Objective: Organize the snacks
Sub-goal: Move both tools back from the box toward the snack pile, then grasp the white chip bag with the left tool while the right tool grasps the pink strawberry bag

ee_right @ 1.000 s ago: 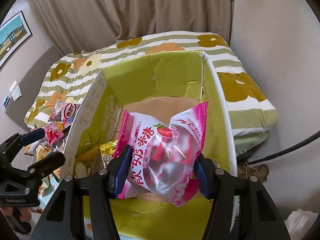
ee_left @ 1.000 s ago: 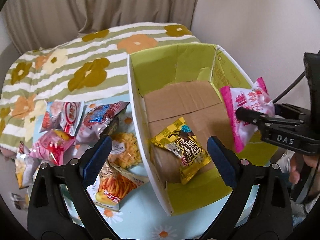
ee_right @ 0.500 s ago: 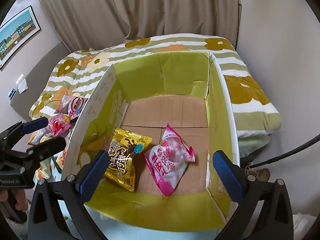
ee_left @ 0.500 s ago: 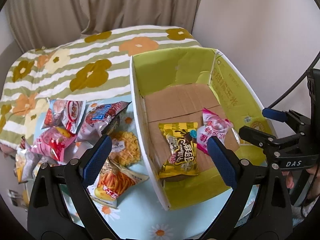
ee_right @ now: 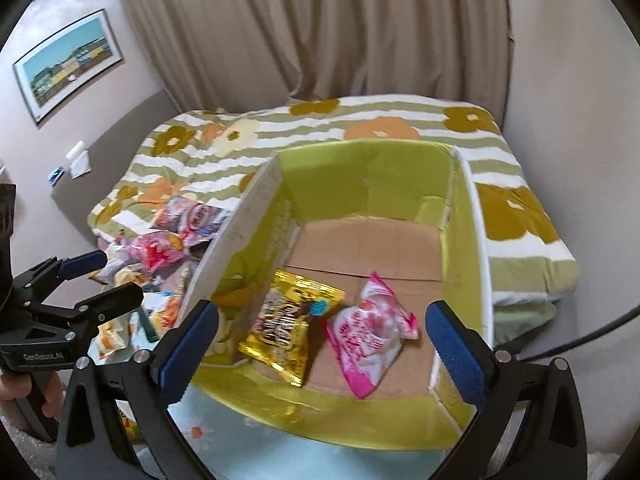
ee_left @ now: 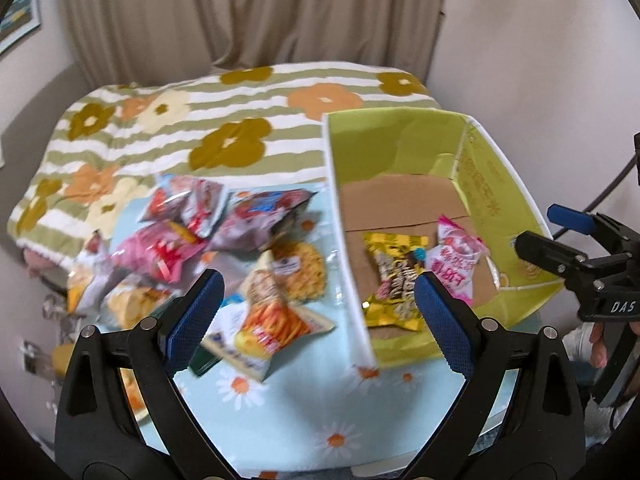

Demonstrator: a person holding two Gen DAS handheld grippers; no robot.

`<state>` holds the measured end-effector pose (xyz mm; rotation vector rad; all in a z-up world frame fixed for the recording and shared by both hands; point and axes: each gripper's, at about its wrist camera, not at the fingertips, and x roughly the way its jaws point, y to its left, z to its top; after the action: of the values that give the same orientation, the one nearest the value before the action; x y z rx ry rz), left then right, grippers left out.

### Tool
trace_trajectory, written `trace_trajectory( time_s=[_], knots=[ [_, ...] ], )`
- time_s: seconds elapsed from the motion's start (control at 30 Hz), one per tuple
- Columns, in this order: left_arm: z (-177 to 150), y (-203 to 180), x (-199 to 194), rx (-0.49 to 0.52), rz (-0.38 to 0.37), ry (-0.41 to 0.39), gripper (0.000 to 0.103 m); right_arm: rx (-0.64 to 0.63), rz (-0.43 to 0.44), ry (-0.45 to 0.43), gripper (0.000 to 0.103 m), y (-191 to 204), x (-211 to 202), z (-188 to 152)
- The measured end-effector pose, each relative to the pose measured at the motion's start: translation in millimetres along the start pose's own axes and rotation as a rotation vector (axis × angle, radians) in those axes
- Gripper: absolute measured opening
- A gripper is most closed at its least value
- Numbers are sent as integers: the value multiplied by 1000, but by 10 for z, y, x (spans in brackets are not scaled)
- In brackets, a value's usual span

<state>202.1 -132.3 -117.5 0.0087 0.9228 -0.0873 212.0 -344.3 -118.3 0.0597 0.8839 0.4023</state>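
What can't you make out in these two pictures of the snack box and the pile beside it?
- Snack pile, left wrist view: motion blur smears the packet print; the left claw covers its near edge.
- Same pile, right wrist view: the box wall hides most of it.
- Yellow packet: lettering too blurred to read.
- Pink packet: lower end behind a claw finger.

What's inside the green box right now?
Two packets lie on the green box's cardboard floor: a yellow snack bag and a pink candy bag, side by side. The near-left corner is hidden behind the box wall.
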Motion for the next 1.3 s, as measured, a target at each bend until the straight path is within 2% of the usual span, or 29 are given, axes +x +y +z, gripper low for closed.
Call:
trace_trajectory(
  time_s=[0.3, 0.47, 0.73, 0.93, 1.1, 1.3],
  knots=[
    [-143, 550, -290, -92, 79, -43, 95, -73, 37, -53, 103, 388, -86, 104],
    [-124, 1040, -376, -132, 118, -61, 95, -79, 38, -69, 103, 735, -11, 220],
    [-156, 1958, -374, -176, 151, -30, 95, -97, 72, -68, 103, 1446, 263, 360],
    [-180, 2600, -160, -197, 126, 26, 95, -102, 113, -43, 103, 1968, 610, 480],
    [-228, 3046, 174, -214, 62, 103, 95, -75, 130, 20, 103, 2331, 1053, 541],
    [-325, 3274, 683, -196, -42, 201, 95, -48, 127, 105, 103, 2629, 1544, 500]
  ],
)
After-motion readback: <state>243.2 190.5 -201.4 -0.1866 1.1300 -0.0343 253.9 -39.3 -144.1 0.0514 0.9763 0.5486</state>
